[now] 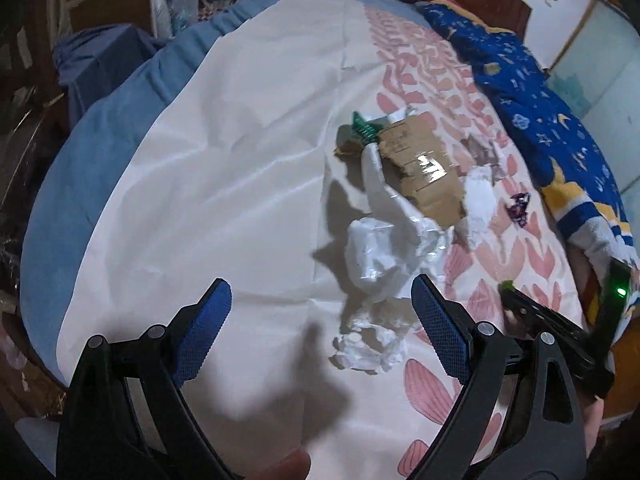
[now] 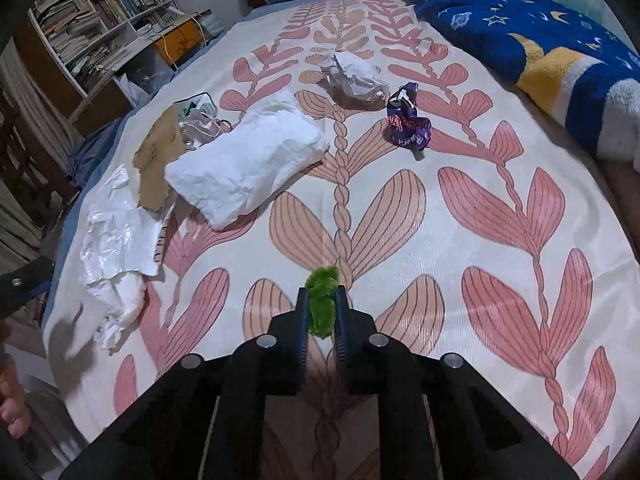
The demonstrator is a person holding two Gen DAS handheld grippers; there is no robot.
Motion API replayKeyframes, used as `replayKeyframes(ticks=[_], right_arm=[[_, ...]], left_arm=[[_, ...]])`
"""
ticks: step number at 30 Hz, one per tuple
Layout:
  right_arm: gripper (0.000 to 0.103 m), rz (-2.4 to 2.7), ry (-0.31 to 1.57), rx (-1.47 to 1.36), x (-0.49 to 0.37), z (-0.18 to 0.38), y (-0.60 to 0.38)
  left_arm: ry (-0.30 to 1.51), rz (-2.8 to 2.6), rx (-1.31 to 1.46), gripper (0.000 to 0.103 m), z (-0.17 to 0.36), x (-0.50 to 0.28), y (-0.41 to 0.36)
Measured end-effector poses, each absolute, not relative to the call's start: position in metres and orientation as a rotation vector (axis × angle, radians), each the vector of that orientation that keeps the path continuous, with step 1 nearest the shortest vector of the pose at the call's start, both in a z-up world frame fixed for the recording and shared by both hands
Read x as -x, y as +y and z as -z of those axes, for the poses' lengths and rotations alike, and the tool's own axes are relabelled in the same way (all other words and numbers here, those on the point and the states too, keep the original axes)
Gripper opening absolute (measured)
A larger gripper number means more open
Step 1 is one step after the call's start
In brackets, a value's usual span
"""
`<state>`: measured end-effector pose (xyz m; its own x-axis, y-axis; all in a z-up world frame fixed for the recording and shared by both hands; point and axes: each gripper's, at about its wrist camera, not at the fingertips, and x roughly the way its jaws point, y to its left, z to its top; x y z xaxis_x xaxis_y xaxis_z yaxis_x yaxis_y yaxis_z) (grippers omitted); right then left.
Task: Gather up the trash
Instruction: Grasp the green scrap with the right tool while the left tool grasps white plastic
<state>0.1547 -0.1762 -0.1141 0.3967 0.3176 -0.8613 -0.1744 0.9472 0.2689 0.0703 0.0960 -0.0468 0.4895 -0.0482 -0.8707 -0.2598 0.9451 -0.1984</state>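
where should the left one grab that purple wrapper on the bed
Pinch the purple wrapper at its raised twisted top end, coming straight down from above. It is crumpled and stands up off the bedsheet, apart from other trash, so that peak gives open jaws something to close on.

1. A bed [image 2: 400,220] carries a white sheet with pink leaves.
2. On it lie crumpled white paper [image 2: 248,156], torn cardboard [image 2: 156,160], a white plastic bag [image 2: 112,236] and a purple wrapper [image 2: 408,124].
3. A blue star-patterned blanket [image 2: 520,36] lies along its edge.
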Motion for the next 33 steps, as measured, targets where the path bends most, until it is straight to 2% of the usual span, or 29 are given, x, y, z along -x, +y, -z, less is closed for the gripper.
replayKeyframes(ticks=[12,20,22,23,26,28,29,33], right_arm=[[0.012,-0.276,1.095,-0.36,-0.095,0.081,-0.239],[0.012,-0.245,1.106,-0.396,-0.069,0.077,-0.268],[0.012,-0.226,1.099,-0.403,-0.067,0.074,-0.277],[0.012,-0.217,1.094,-0.405,-0.067,0.072,-0.283],[0.012,-0.206,1.09,-0.407,-0.065,0.068,-0.289],[0.012,-0.207,1.088,-0.406,-0.063,0.065,-0.289],[0.012,-0.211,1.087,-0.405,-0.062,0.063,-0.289],[0.012,-0.218,1.074,-0.412,-0.056,0.054,-0.287]], left_arm=[[0.975,0.045,0.185,0.091,0.037,-0.09,0.044],[1.033,-0.021,0.094,0.09,0.068,-0.132,0.024],[1.039,-0.03,0.133,0.069,0.073,-0.135,0.033],[1.045,-0.044,0.137,0.043,0.076,-0.137,0.038],[1.049,-0.044,0.211,0.037,0.077,-0.137,0.053],[1.033,-0.049,0.262,0.03,0.072,-0.132,0.064],[1.026,-0.043,0.286,0.023,0.071,-0.13,0.067],[0.995,-0.039,0.344,0.017,0.062,-0.117,0.078]])
